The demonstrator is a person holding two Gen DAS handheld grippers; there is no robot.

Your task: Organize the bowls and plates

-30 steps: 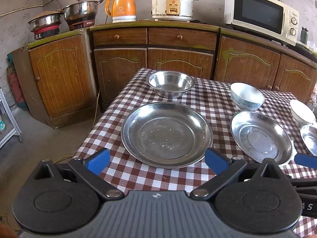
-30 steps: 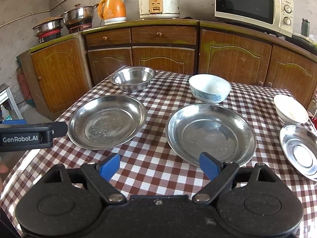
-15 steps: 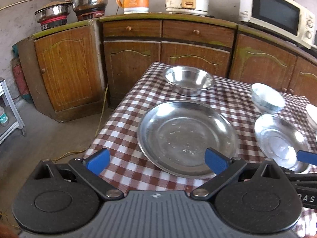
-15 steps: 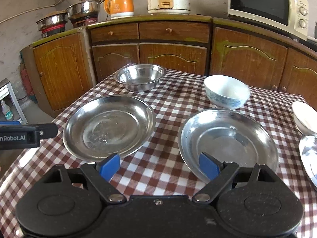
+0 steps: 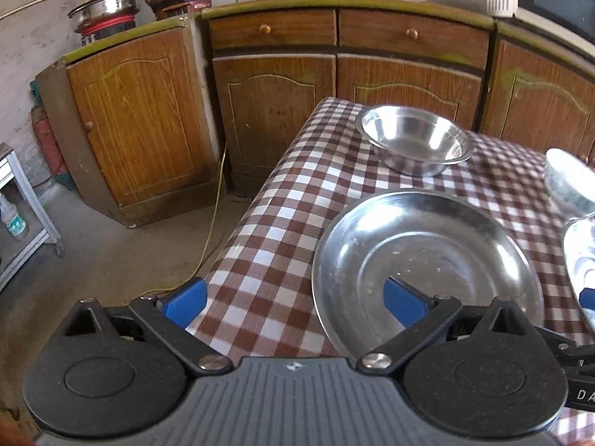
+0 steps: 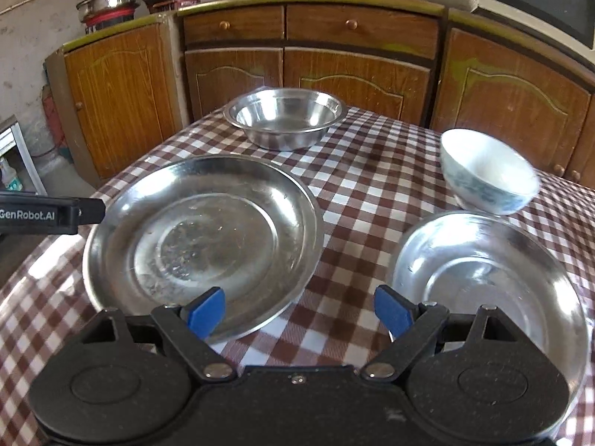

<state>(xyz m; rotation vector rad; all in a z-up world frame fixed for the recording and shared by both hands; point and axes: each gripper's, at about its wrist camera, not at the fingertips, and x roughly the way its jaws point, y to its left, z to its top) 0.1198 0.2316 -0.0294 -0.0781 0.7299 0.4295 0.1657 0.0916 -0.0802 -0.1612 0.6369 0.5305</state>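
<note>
Steel large plate [image 6: 202, 238] lies on the checked counter [image 6: 357, 182], second steel plate [image 6: 487, 278] just right of it, steel bowl [image 6: 286, 120] behind. Left claw [image 5: 293, 299] and right claw [image 6: 299, 310] both spread wide, empty. Judged: approach step; next, straddle a rim squarely before closing.

We see two steel plates [image 6: 202, 236] [image 6: 487, 278] upright near the tabletop's [image 6: 357, 186] front edge, a steel bowl [image 6: 284, 120] and white bowl [image 6: 487, 174] behind them.

checkered table [image 6: 364, 171], two steel plates [image 6: 200, 238] [image 6: 483, 282], steel bowl [image 6: 286, 119], white bowl [image 6: 487, 178]
</note>
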